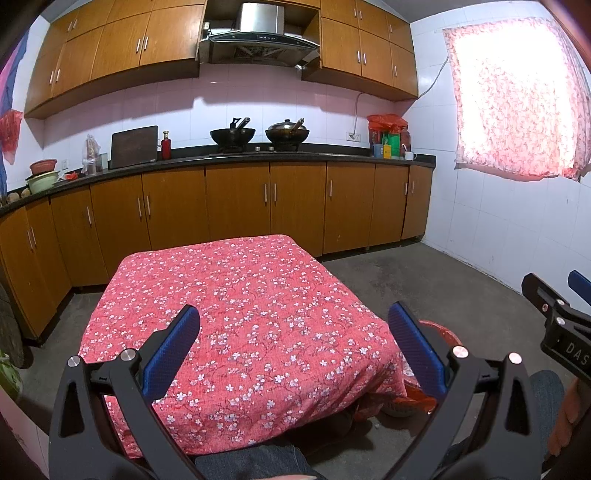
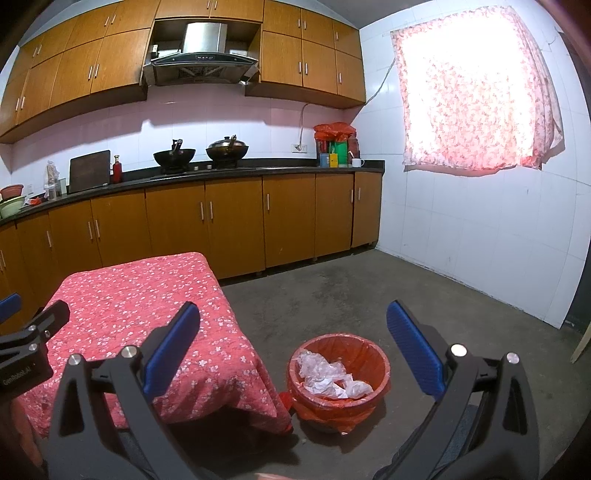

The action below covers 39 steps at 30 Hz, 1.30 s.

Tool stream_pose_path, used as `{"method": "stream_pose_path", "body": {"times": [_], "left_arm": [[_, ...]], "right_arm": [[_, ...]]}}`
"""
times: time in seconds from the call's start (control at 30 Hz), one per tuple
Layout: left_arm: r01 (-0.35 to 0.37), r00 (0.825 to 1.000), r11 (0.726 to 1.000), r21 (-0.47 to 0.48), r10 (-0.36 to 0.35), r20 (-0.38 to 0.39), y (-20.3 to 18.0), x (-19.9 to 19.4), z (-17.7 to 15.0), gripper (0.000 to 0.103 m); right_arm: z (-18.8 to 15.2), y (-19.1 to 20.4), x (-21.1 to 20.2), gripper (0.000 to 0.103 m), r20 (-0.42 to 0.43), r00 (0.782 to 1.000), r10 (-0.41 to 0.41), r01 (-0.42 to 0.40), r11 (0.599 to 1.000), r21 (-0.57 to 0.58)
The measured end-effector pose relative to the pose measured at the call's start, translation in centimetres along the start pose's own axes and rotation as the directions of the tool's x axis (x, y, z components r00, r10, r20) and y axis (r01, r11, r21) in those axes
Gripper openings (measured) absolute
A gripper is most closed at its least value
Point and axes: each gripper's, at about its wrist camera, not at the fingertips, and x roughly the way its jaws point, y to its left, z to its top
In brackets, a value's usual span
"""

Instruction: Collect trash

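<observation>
A red floral cloth (image 1: 243,314), soft and matt, drapes the table. The bin (image 2: 338,373) on the right looks like plastic, lined with a thin glossy red bag, with crumpled clear film (image 2: 332,374) inside. The floor (image 2: 369,295) is rough, dull concrete. Far cabinets (image 1: 236,199) show smooth wood grain under a dark glossy counter (image 1: 332,157). The hood (image 1: 260,22) is brushed metal. Both grippers, left (image 1: 293,332) and right (image 2: 293,332), are matt black with textured blue pads (image 2: 413,347).
</observation>
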Motion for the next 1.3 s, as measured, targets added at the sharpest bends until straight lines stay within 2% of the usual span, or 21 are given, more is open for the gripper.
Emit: {"method": "stream_pose_path", "body": {"times": [1.3], "left_arm": [[0.008,1.0,1.0,-0.006,-0.009,-0.013,-0.06,-0.07,-0.48,0.101]], "right_arm": [[0.09,0.16,-0.03,0.099,-0.002,1.0,0.0,0.0,1.0,0.002]]}}
